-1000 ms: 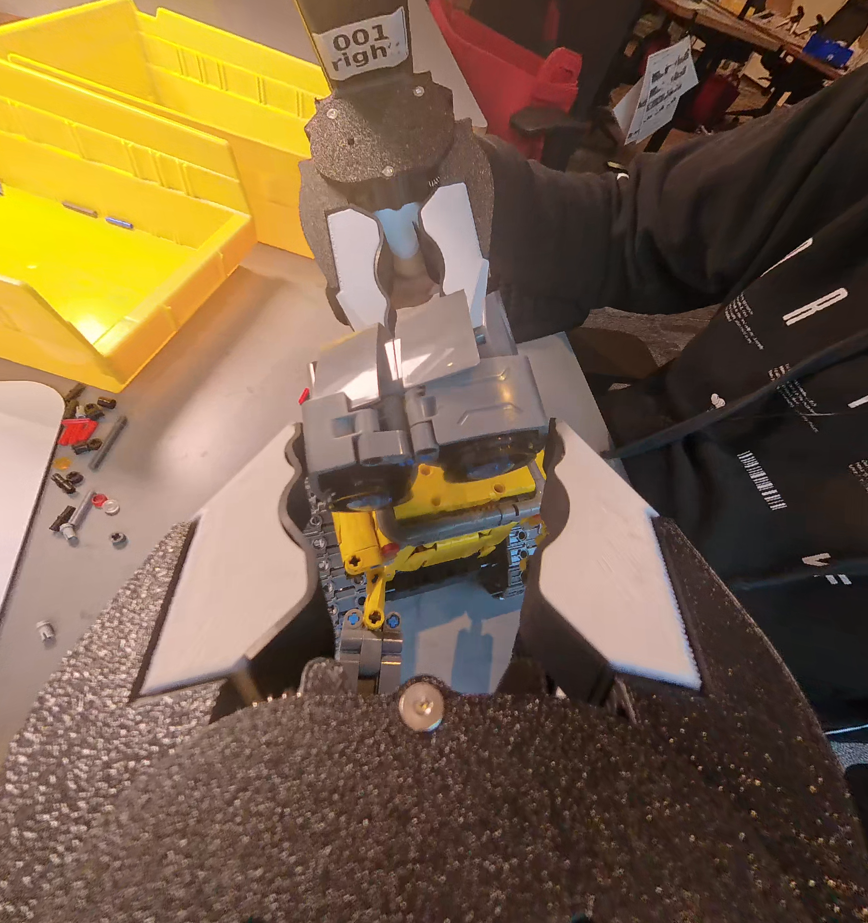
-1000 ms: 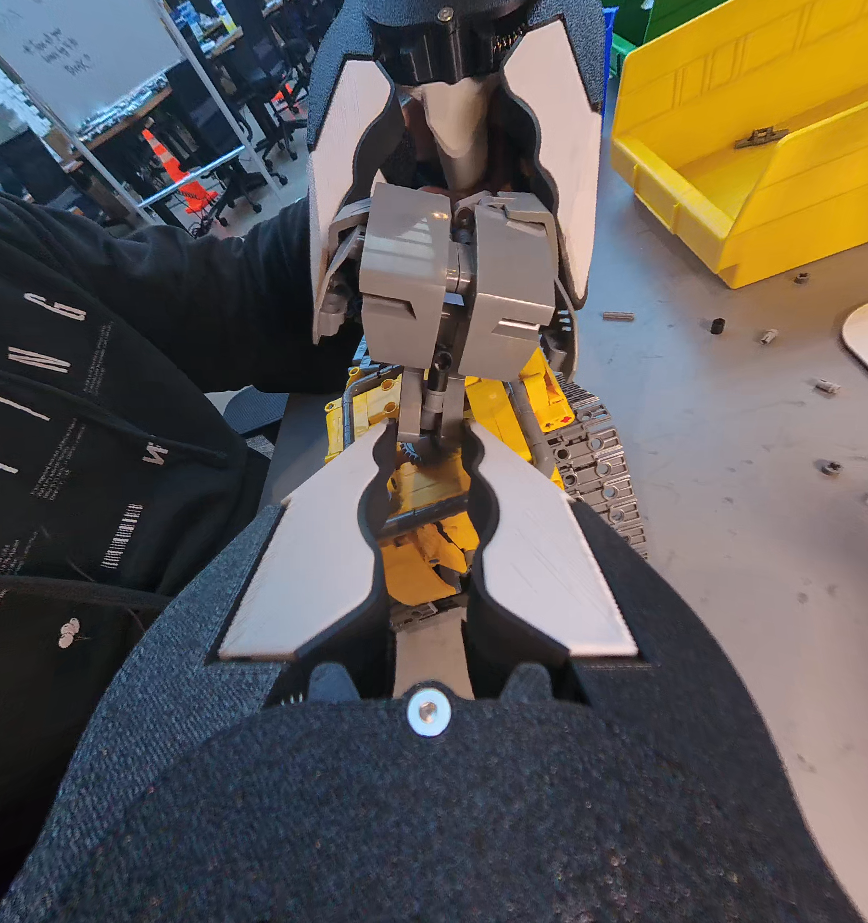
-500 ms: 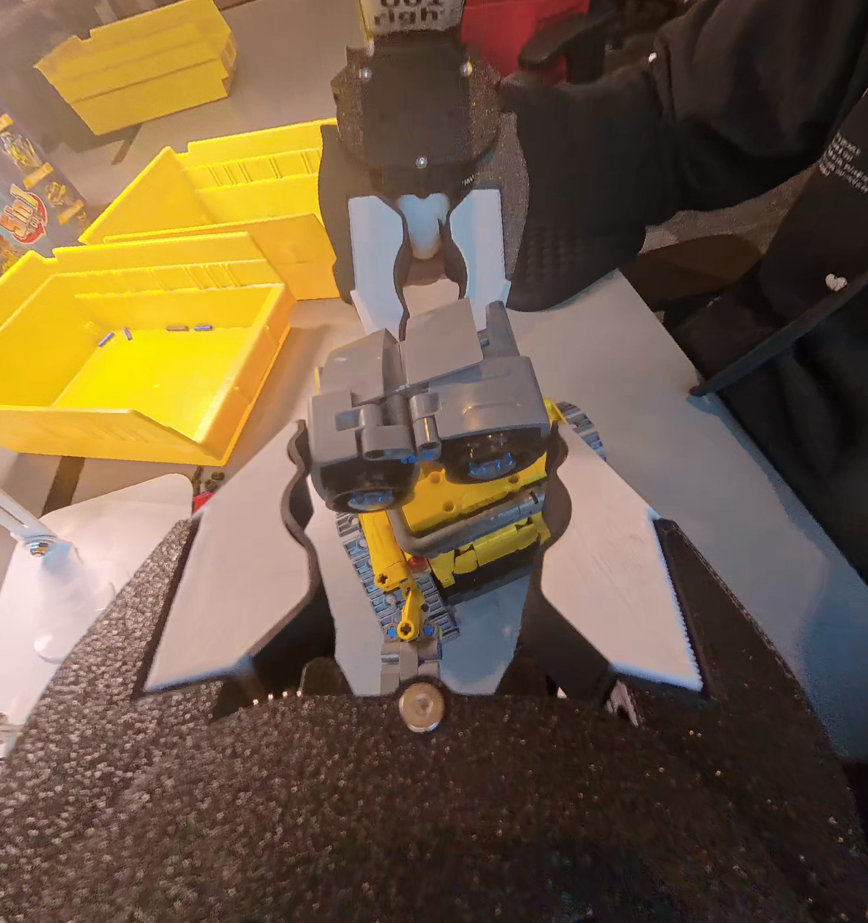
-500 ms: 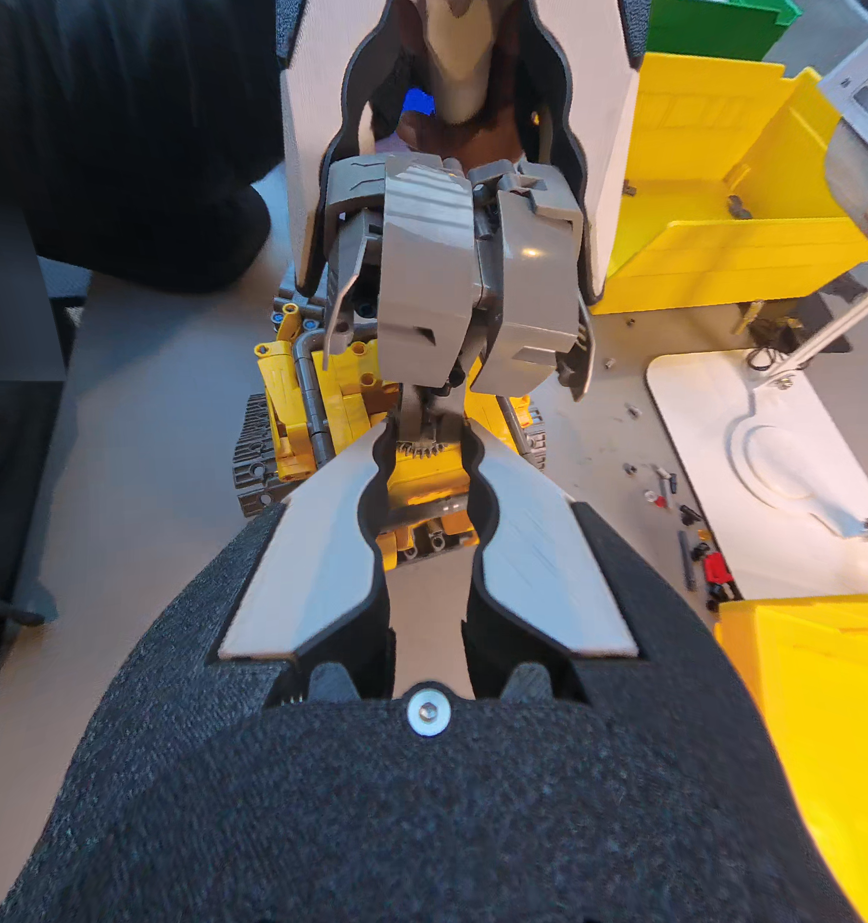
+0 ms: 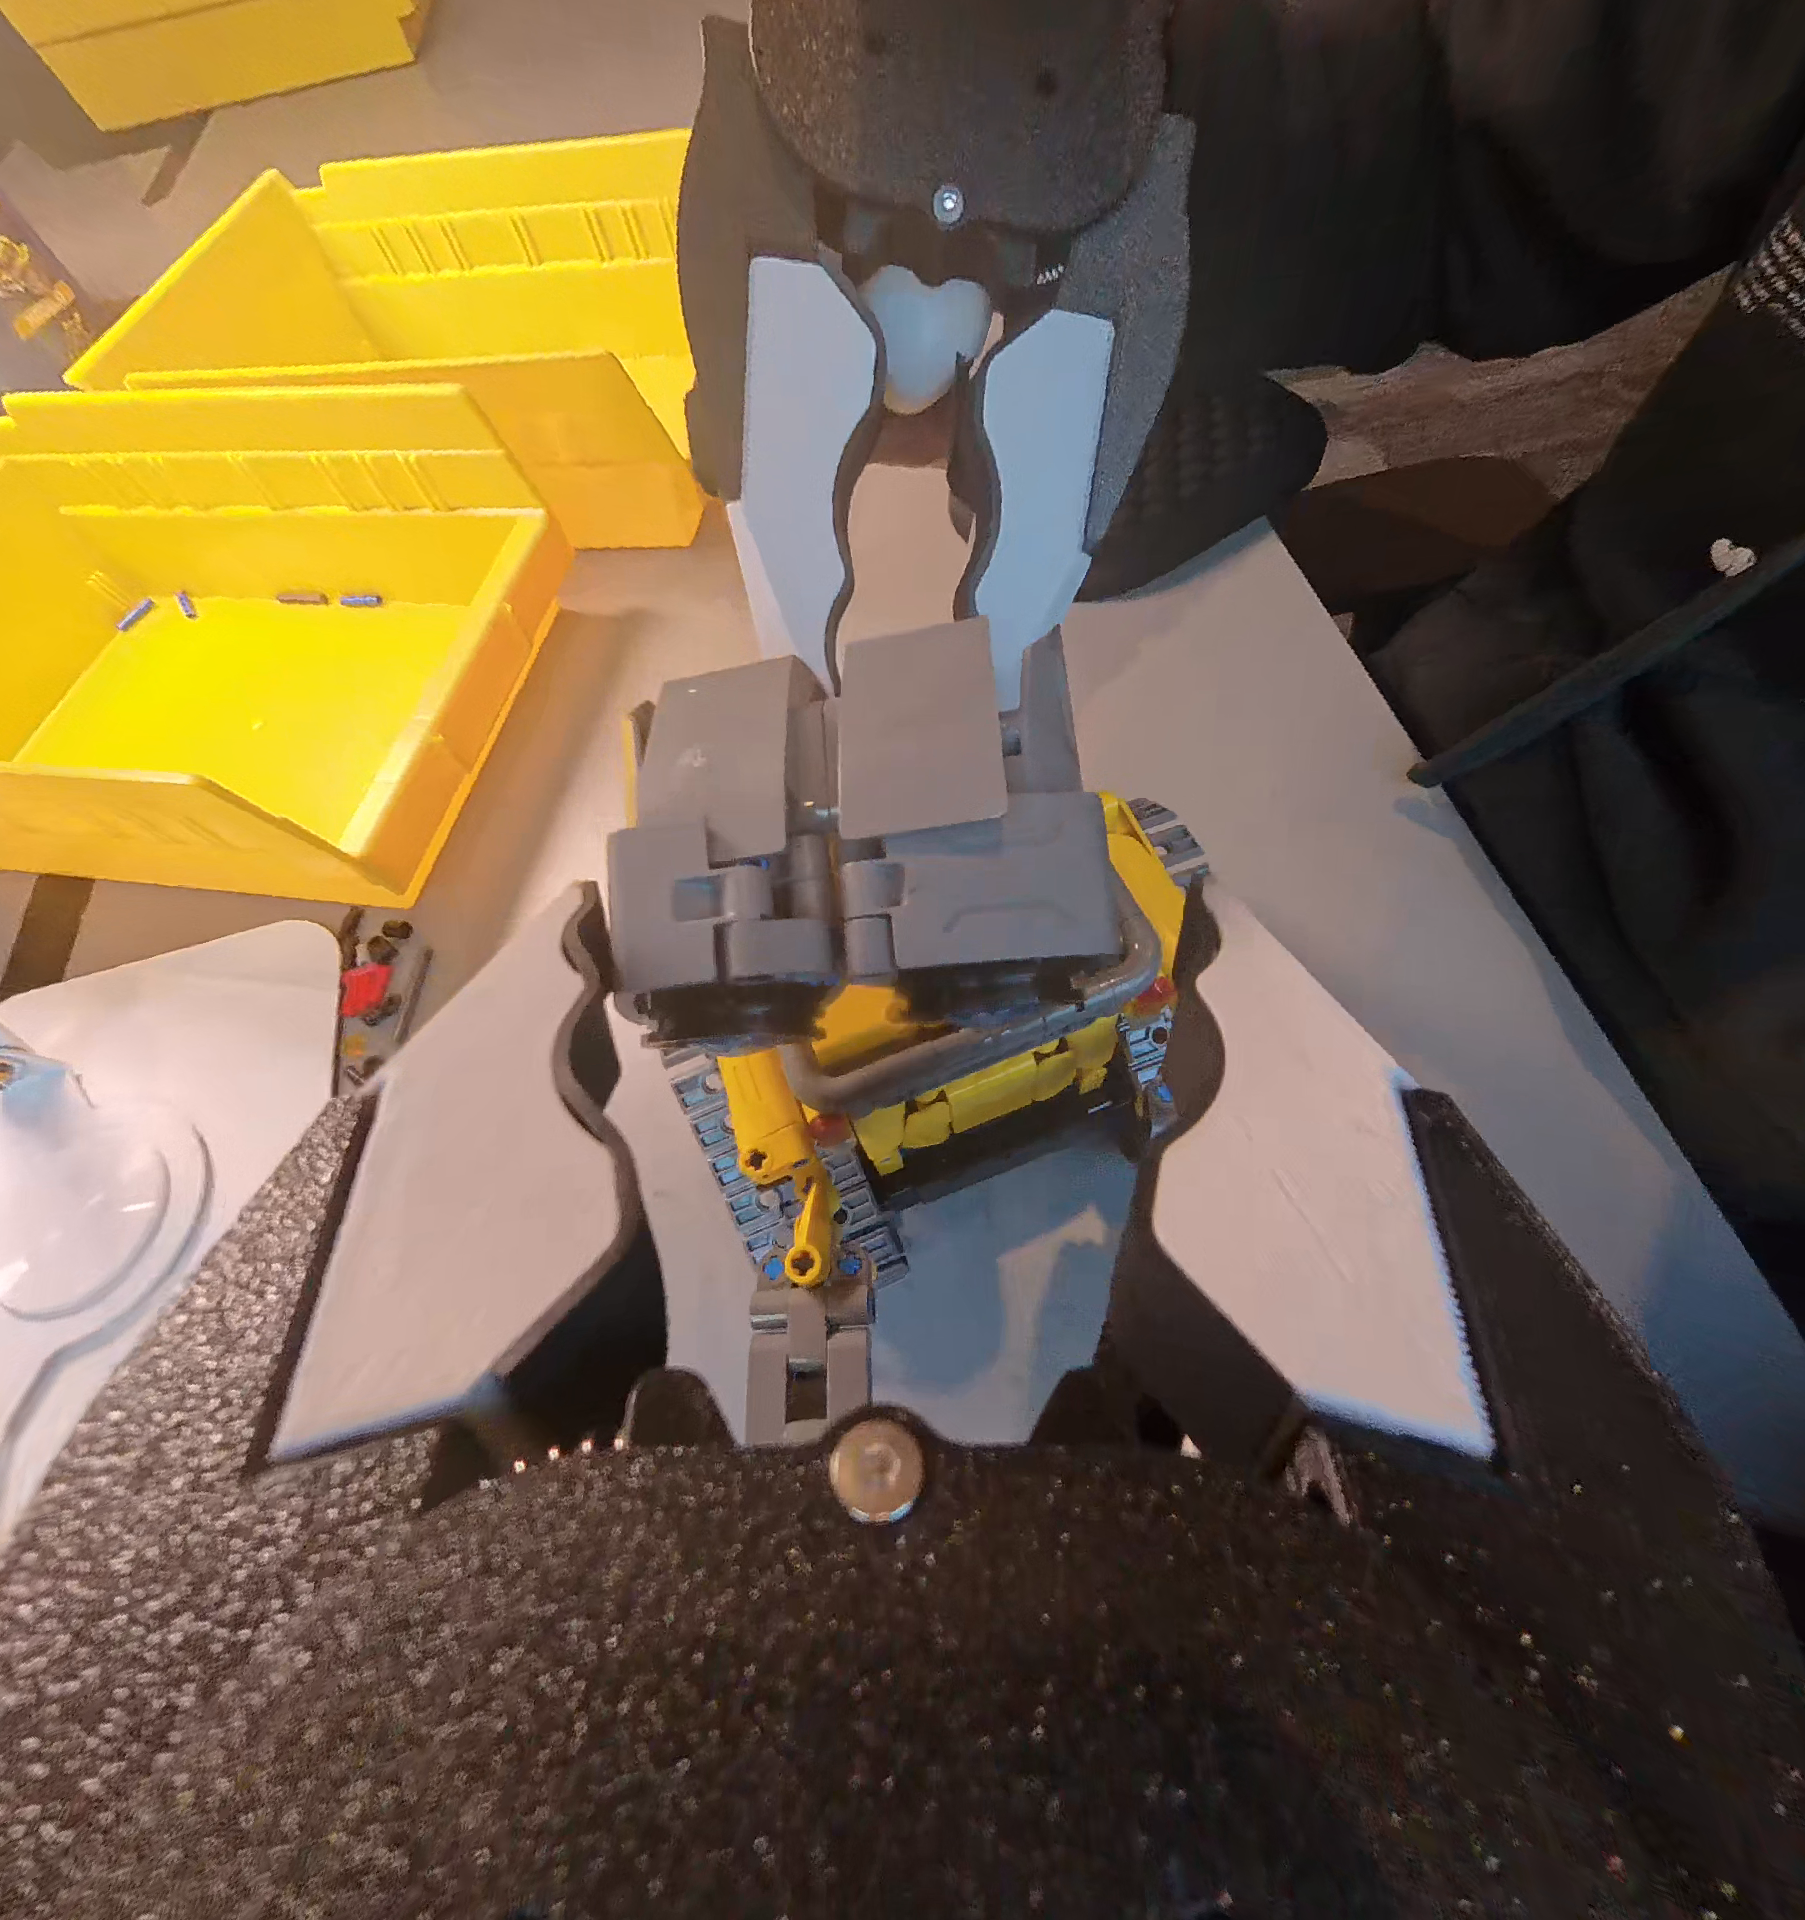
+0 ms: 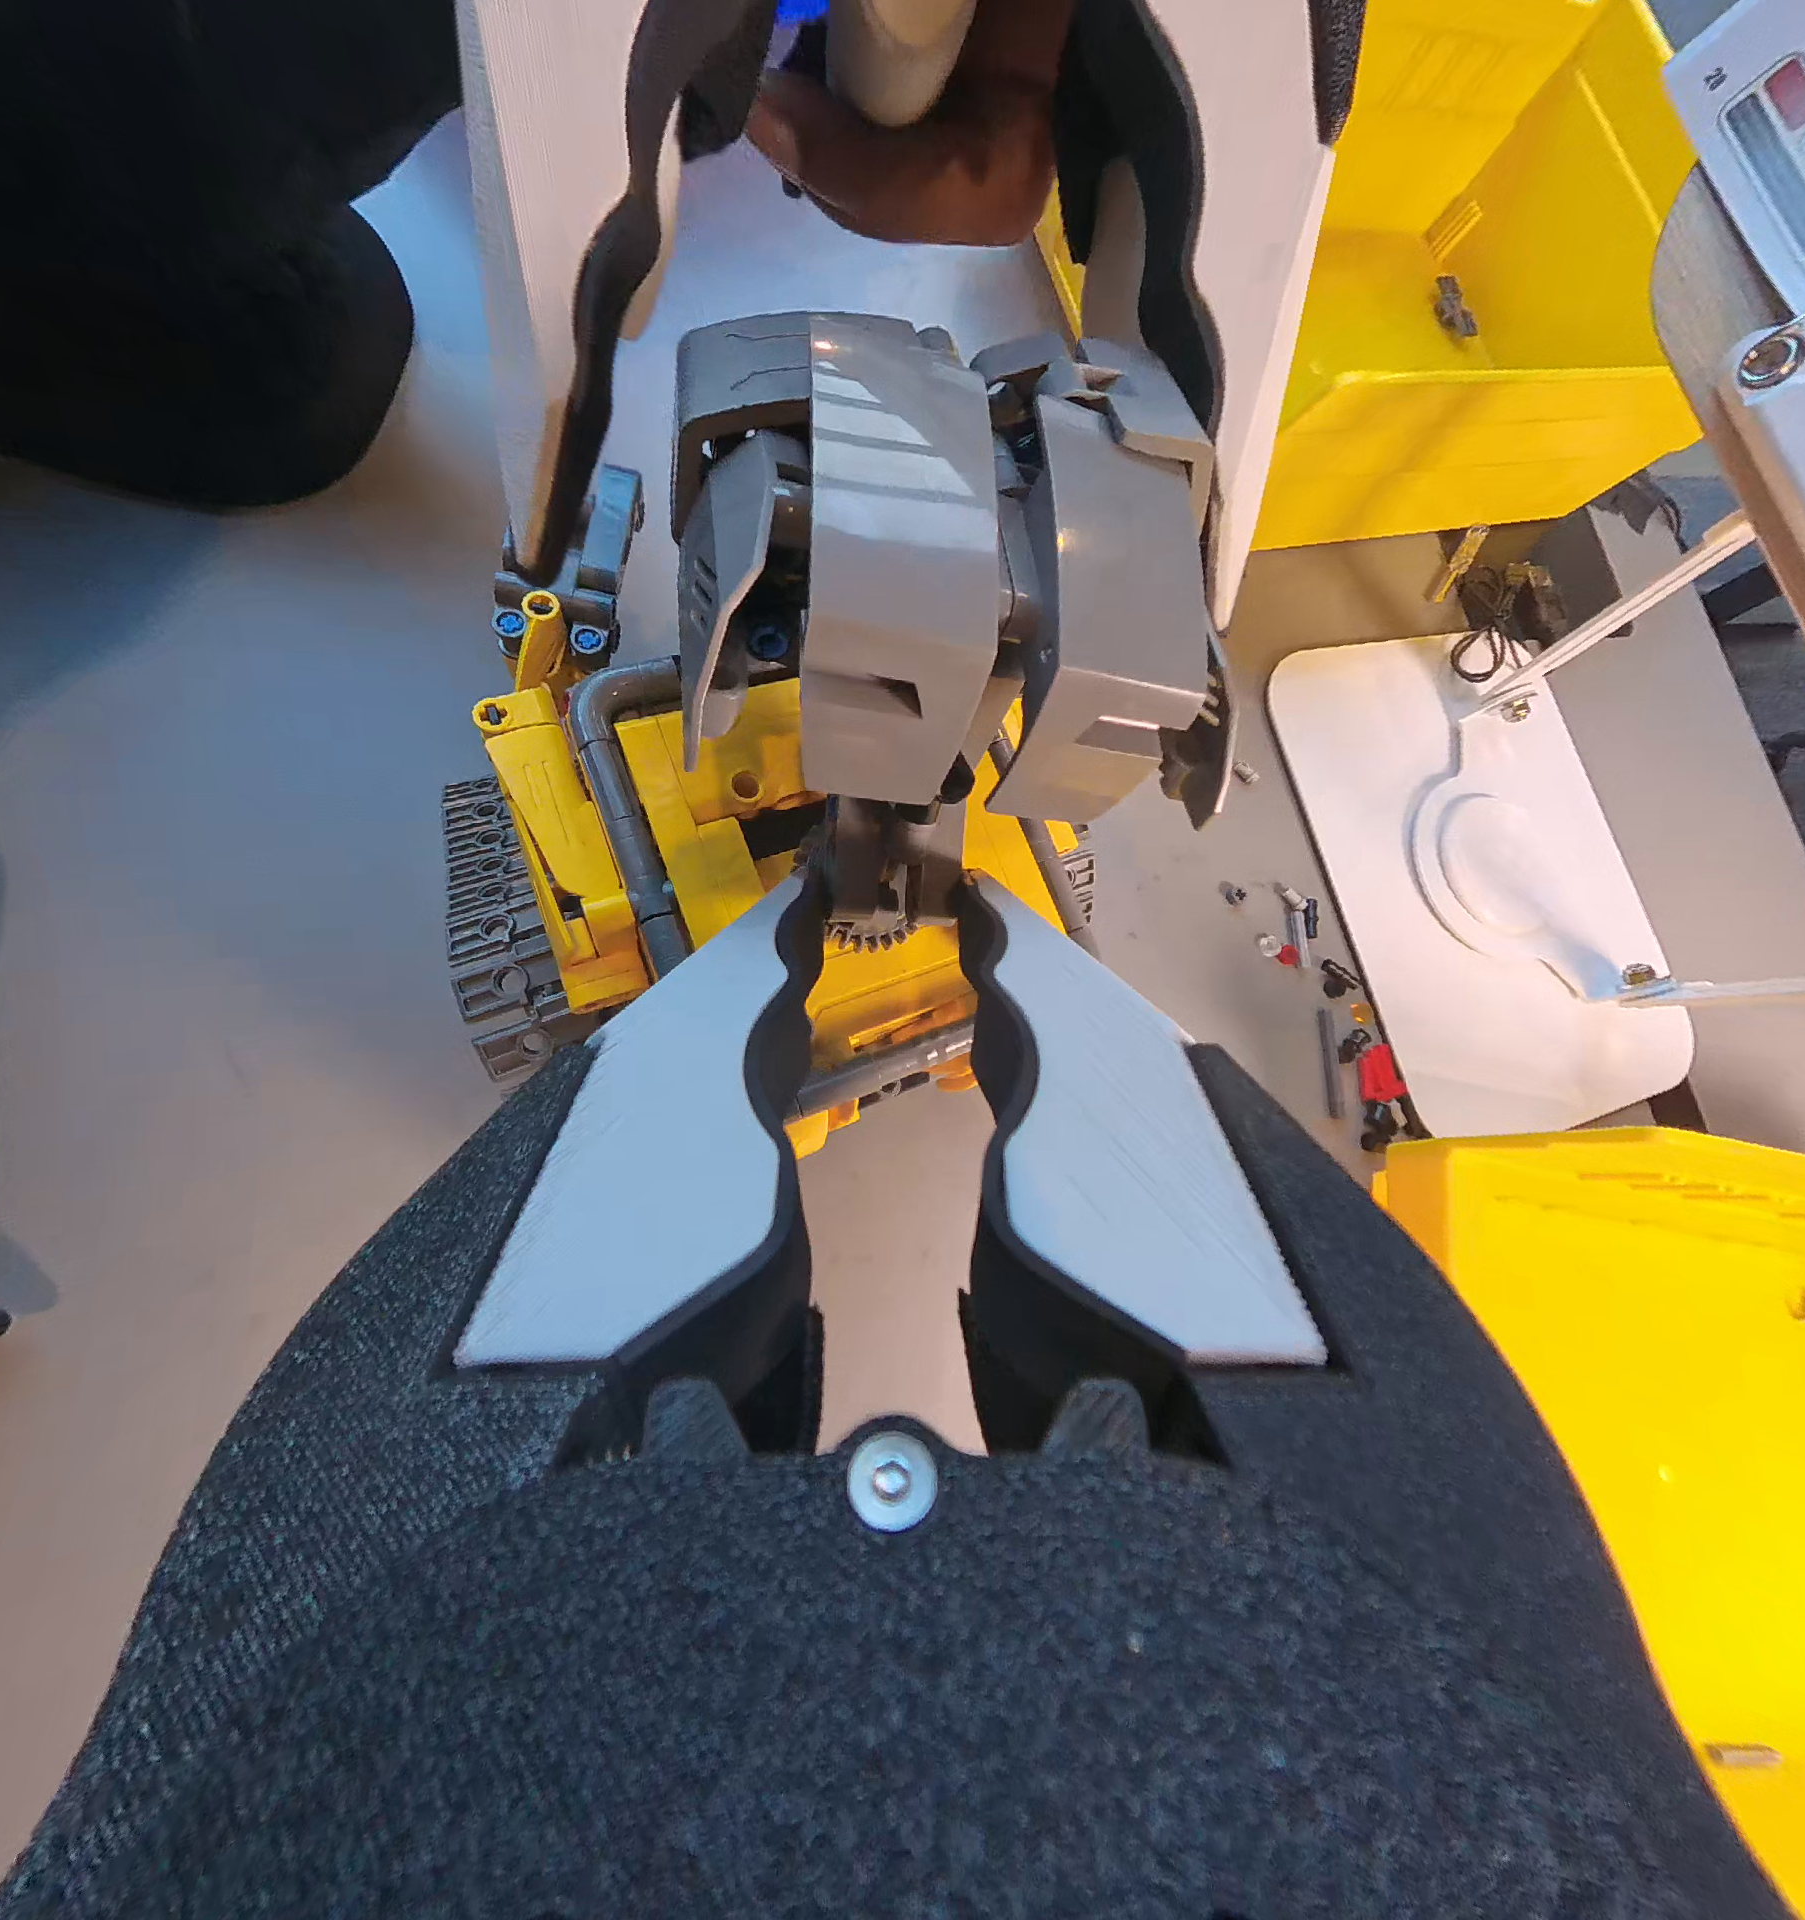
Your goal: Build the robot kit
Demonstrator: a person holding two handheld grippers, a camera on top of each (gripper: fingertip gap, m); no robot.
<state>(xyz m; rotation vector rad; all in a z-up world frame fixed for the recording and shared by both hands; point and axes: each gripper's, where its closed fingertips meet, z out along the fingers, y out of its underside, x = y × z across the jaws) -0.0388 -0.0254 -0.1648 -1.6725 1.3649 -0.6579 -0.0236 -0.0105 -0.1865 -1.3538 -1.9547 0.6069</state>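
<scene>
Left wrist view: left hand-held gripper [image 5: 893, 997] spread wide around brick-built robot model [image 5: 908, 997] on grey tabletop [image 5: 1345, 831], gripping nothing; yellow bin [image 5: 254, 717] beside.

Right wrist view: right hand-held gripper [image 6: 887, 914] narrowed onto model's neck [image 6: 882, 873]. Risk: twisting could snap the neck joint.

There are two grippers: the left gripper [image 5: 893, 940] and the right gripper [image 6: 882, 894]. There is one toy robot [image 5: 908, 966] made of yellow and grey bricks, with two round eyes. About four yellow bins [image 5: 254, 717] show in the left wrist view, though they sit close together and are hard to count. Four little blue pins [image 5: 243, 605] lie in the nearest bin. One white stand base [image 6: 1480, 883] sits on one grey table [image 6: 202, 831]. A small pile of loose bits [image 6: 1339, 1023], maybe ten, lies beside it.
</scene>
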